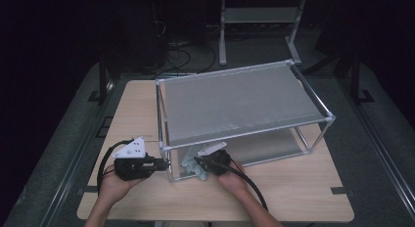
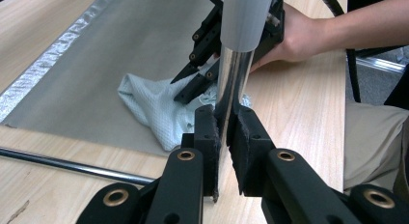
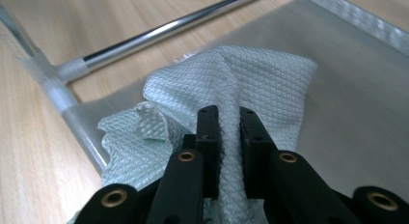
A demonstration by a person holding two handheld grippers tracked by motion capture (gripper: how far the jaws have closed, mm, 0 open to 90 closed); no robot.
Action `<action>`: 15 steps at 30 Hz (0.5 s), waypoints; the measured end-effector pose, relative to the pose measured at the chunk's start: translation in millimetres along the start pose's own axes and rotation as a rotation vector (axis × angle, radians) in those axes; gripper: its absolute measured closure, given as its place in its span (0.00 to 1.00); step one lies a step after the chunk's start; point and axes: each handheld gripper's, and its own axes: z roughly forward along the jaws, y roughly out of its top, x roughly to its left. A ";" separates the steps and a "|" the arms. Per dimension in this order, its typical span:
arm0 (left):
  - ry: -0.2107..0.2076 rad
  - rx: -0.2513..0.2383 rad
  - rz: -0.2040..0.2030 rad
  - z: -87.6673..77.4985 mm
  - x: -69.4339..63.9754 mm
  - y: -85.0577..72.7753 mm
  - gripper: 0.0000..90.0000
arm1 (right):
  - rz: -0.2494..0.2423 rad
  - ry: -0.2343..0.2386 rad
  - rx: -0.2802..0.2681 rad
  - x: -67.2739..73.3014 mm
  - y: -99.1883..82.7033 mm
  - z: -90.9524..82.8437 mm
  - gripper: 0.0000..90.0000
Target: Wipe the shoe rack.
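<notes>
Cloth (image 3: 251, 84), pale green waffle-weave, bunches between right tool (image 3: 227, 132) pads.

The high view is dim: the room around the table (image 1: 293, 188) is almost black, and light falls from above onto the wood and the grey shelf (image 1: 235, 102), which look washed out and soft. Both gripper views are bright and evenly lit. In the left gripper view the pole (image 2: 231, 84) carries streaky glare. Near jaws are slightly blurred; the cloth (image 3: 251, 84) weave is sharp in the right gripper view, and its far background is soft.
</notes>
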 end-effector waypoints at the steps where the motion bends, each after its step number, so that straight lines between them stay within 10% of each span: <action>1: 0.001 0.002 0.001 0.8 -0.4 0.8 0.90 | -0.005 -0.003 -0.001 -0.4 -0.1 -0.9 0.90; 15: 0.003 0.004 0.002 4.4 0.0 3.7 0.90 | -0.011 -0.005 0.007 1.8 0.1 -0.3 0.90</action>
